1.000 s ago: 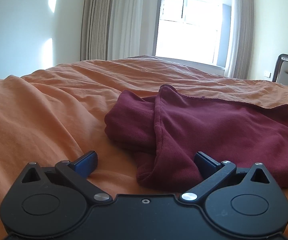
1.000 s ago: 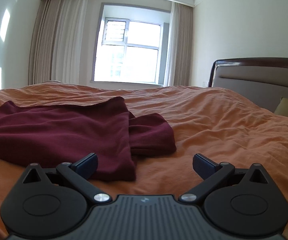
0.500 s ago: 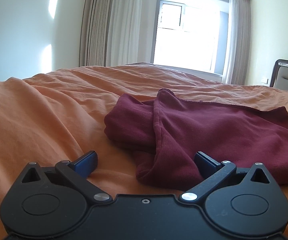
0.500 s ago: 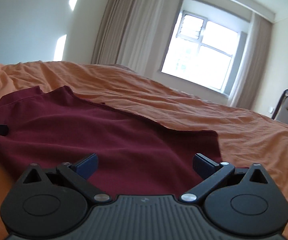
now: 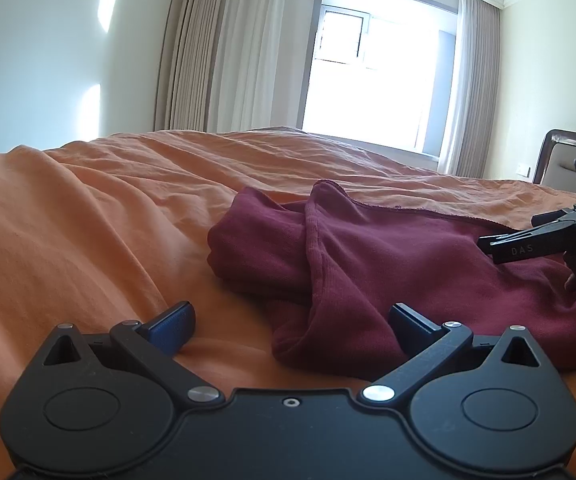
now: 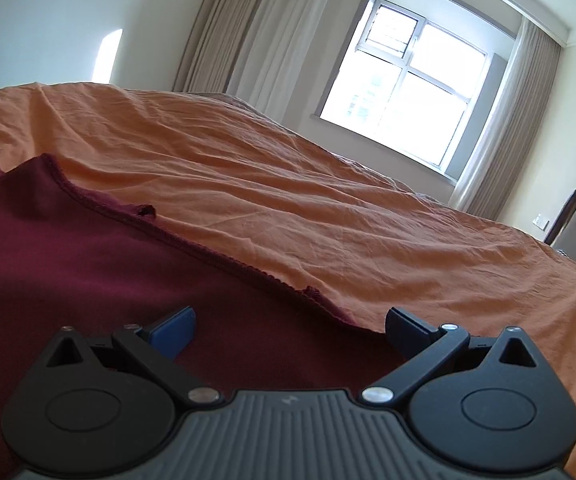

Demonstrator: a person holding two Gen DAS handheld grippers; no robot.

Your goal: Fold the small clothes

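Both tools spread wide and empty over a garment awaiting its fold.

Left tool [image 5: 290, 318] frames the near corner of the crumpled maroon knit garment [image 5: 408, 264]; right tool [image 6: 288, 326] hovers over its far hem, likely to grasp it. It lies on the orange-sheeted bed [image 5: 88, 220].

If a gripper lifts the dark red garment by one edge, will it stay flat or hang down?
The dark red garment would probably hang limp: it already lies in soft folds on the orange bedsheet. It looks light and thin. Its knit surface should not slip much.
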